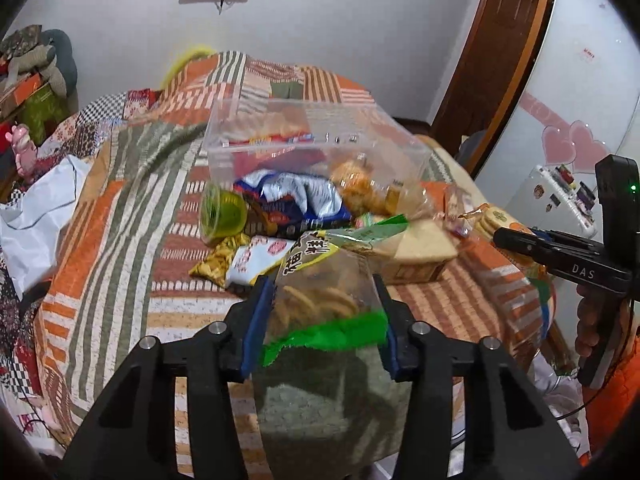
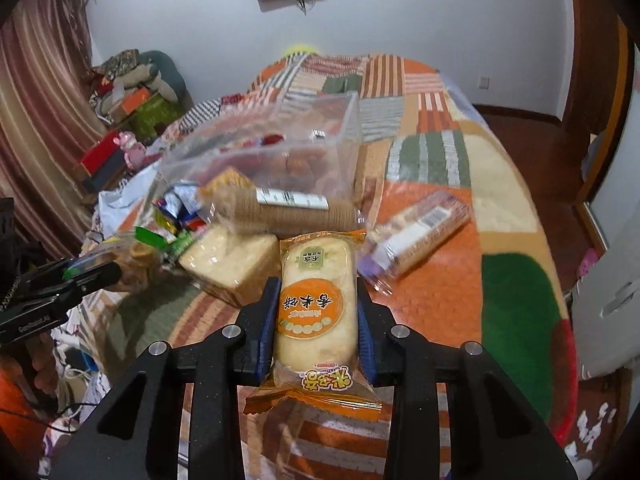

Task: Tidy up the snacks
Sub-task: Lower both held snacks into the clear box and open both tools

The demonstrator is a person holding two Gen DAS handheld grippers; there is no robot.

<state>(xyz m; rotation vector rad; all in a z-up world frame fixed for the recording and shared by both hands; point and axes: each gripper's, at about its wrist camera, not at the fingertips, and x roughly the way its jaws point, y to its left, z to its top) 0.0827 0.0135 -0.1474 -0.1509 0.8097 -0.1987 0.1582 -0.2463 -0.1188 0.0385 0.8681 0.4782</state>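
Observation:
My left gripper (image 1: 324,300) is shut on a clear green-banded cookie bag (image 1: 320,300), held above the patchwork bed. My right gripper (image 2: 318,312) is shut on an orange rice-cracker packet (image 2: 316,304); it also shows at the right in the left wrist view (image 1: 520,242). A clear plastic bin (image 1: 316,140), also in the right wrist view (image 2: 280,148), sits mid-bed with snacks inside. In front of it lies a pile of snacks: a green jelly cup (image 1: 222,212), a blue-white bag (image 1: 296,200), a bread loaf (image 2: 232,264) and a round-biscuit sleeve (image 2: 288,208).
A wrapped cracker roll (image 2: 420,232) lies alone right of the pile. White cloth (image 1: 36,216) lies at the bed's left edge. Boxes and clothes (image 2: 132,92) are stacked left by the curtain. A door (image 1: 492,64) and a white fridge (image 1: 568,184) stand to the right.

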